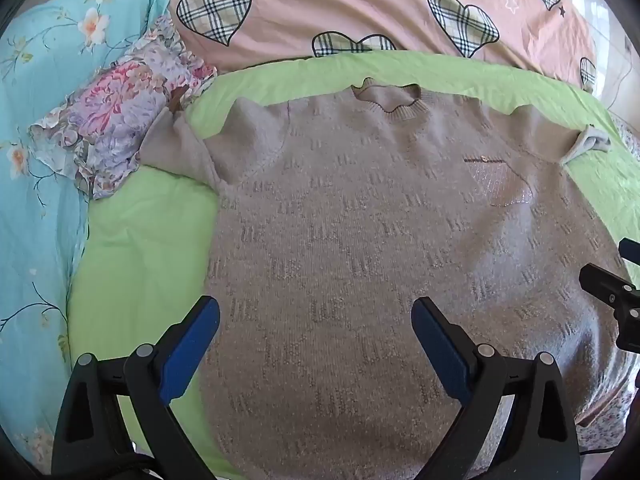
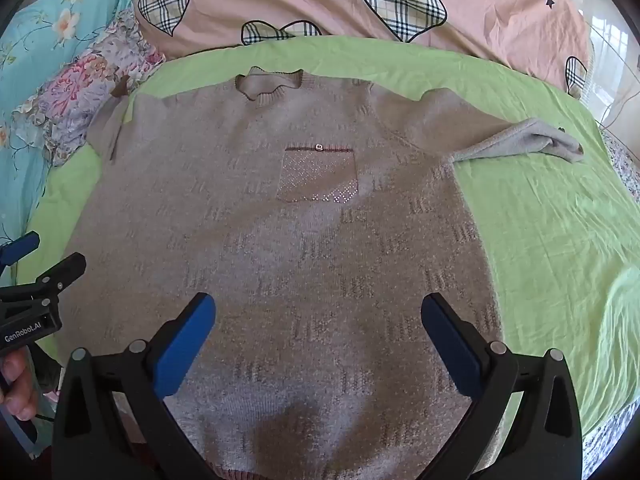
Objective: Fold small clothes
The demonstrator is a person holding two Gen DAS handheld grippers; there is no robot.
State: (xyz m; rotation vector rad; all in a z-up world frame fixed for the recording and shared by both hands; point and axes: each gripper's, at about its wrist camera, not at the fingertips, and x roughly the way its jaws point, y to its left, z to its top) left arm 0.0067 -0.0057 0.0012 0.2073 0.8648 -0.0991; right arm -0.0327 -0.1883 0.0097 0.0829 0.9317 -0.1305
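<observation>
Green sheet (image 2: 540, 220) on the bed carries the knit sweater (image 2: 280, 240) spread flat for folding, your left hand-held gripper (image 1: 316, 332) and right hand-held gripper (image 2: 318, 328) both wide, empty, above its hem.

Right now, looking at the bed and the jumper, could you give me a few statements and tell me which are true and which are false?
1. The jumper lies flat, front up, on the green sheet. True.
2. The right gripper is clamped on the jumper. False: its fingers stand wide open above the knit, holding nothing.
3. The pocket sits on the jumper's chest, below the collar. True.
4. Both sleeves are folded across the chest. False: one sleeve lies stretched out on the sheet.
5. The left gripper is open. True.
</observation>
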